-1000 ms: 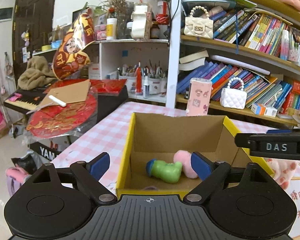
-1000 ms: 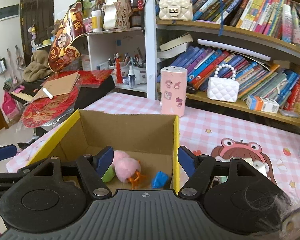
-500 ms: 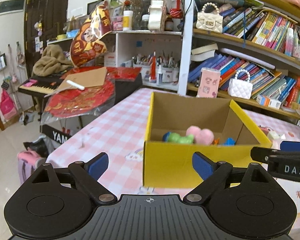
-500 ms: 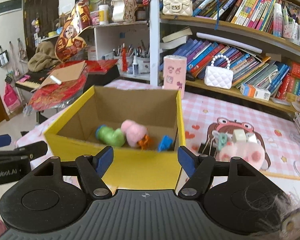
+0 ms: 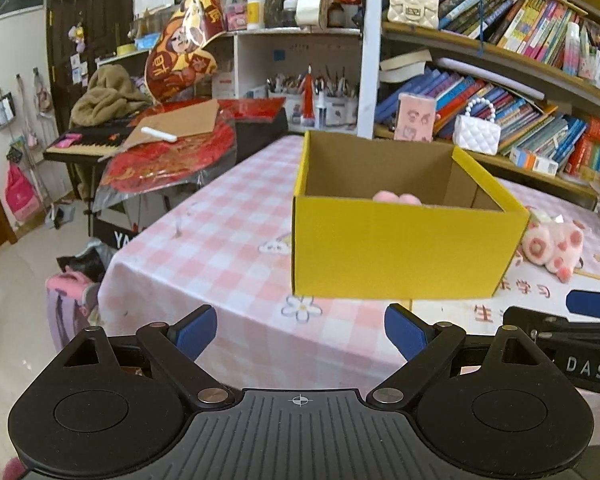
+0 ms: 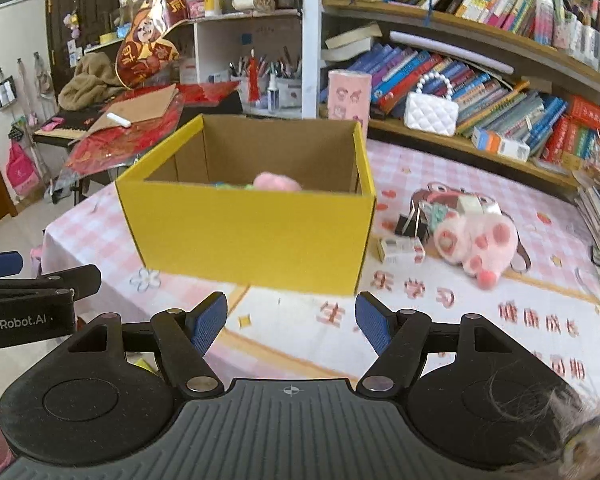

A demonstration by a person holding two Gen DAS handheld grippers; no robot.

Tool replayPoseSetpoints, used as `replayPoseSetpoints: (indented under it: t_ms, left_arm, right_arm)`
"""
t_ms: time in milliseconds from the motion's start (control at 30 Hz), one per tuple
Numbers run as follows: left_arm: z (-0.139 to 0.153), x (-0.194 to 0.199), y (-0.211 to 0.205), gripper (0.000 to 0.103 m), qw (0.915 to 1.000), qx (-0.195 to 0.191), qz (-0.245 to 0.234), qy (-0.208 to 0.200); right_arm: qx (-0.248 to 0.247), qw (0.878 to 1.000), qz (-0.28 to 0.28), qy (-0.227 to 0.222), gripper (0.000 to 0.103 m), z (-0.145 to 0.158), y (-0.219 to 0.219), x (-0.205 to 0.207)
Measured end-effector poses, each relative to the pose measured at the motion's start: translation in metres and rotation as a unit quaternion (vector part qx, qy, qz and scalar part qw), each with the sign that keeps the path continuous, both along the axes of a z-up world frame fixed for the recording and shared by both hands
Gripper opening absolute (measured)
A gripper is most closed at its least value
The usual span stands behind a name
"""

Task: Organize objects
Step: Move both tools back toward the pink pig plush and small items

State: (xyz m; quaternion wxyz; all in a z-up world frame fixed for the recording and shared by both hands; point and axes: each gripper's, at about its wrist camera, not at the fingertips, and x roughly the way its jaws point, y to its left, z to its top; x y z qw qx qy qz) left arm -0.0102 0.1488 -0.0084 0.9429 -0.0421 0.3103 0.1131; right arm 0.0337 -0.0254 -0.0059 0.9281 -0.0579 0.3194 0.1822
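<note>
The table (image 5: 204,248), under a pink-checked cloth, fills the lower part of both views; its far edge runs out of sight behind the box and against the bookshelves (image 6: 480,80).

The yellow cardboard box (image 5: 400,248) stands upright on the cloth, open at the top, well back from both tools. Its near wall hides almost all of its contents. Only the crown of a pink plush item (image 6: 278,181) rises above the rim, with a sliver of green just beside it in the right wrist view; what the green thing is cannot be made out.

To the right of the box, apart from it, a pink plush pig (image 6: 476,244) lies on its side on the cloth. Small items are clustered against it: a little white carton (image 6: 400,249) and a dark binder clip (image 6: 410,222) are legible, the rest too blurred to name.

The left gripper (image 5: 300,330) hangs over the near edge of the table with its jaws spread wide and nothing between the blue pads. The right gripper (image 6: 292,320) is over the printed mat at the near side, jaws parted to a moderate gap, likewise holding nothing. Each tool shows only partly, cut off at the frame edge, in the other's view.
</note>
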Motion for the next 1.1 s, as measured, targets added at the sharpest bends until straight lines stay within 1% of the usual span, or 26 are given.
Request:
replayPoseSetpoints:
  t_ms: [133, 200, 667, 1100]
  left_arm:
    - [-0.004, -0.005, -0.007, 0.093, 0.9999, 0.0, -0.014, 0.009]
    - [-0.007, -0.006, -0.009, 0.093, 0.9997, 0.003, -0.018, 0.016]
    - [-0.017, -0.019, -0.029, 0.094, 0.9972, -0.016, -0.064, 0.036]
    - [-0.021, -0.007, -0.068, 0.094, 0.989, -0.017, -0.139, 0.046]
  right_arm:
    - [-0.01, 1.0, -0.009, 0.007, 0.069, -0.006, -0.005, -0.009]
    - [-0.008, 1.0, -0.019, 0.015, 0.072, -0.009, -0.009, -0.01]
    - [-0.002, 0.995, -0.09, 0.044, 0.073, -0.019, -0.042, -0.04]
    - [-0.005, 0.986, -0.154, 0.06, 0.073, -0.024, -0.078, -0.051]
